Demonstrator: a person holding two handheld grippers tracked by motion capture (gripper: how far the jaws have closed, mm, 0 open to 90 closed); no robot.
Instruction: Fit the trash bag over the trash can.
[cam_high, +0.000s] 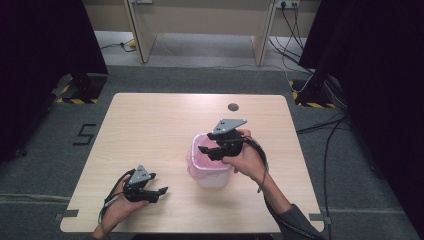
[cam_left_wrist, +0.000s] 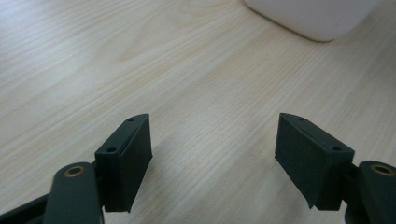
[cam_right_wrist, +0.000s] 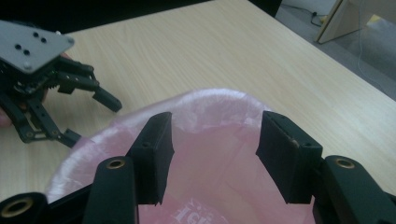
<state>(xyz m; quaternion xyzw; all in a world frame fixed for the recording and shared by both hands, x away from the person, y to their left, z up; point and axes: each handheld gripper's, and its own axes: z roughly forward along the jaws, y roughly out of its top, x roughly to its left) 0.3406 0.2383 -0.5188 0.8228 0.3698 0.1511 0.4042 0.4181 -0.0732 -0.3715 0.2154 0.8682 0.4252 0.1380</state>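
We have a small white bin (cam_high: 210, 175) near the middle of the desk (cam_high: 150, 125), lined with a thin pink bag (cam_high: 200, 157) whose edge is folded over the rim. Our right gripper (cam_high: 216, 150) hovers over the bin's mouth, its fingers (cam_right_wrist: 152, 154) spread apart and holding nothing, the bag's rim lying between and beyond them in the right gripper view. Our left gripper (cam_high: 155, 192) sits low on the desk, to the left of the bin and apart from it, fingers (cam_left_wrist: 126, 161) wide open and empty.

We judge the bag to be light, soft and slippery, easy to tear or to bunch up. The bin itself looks stiff and light, likely to slide if pushed. The folded rim seems the best place to pinch the film.
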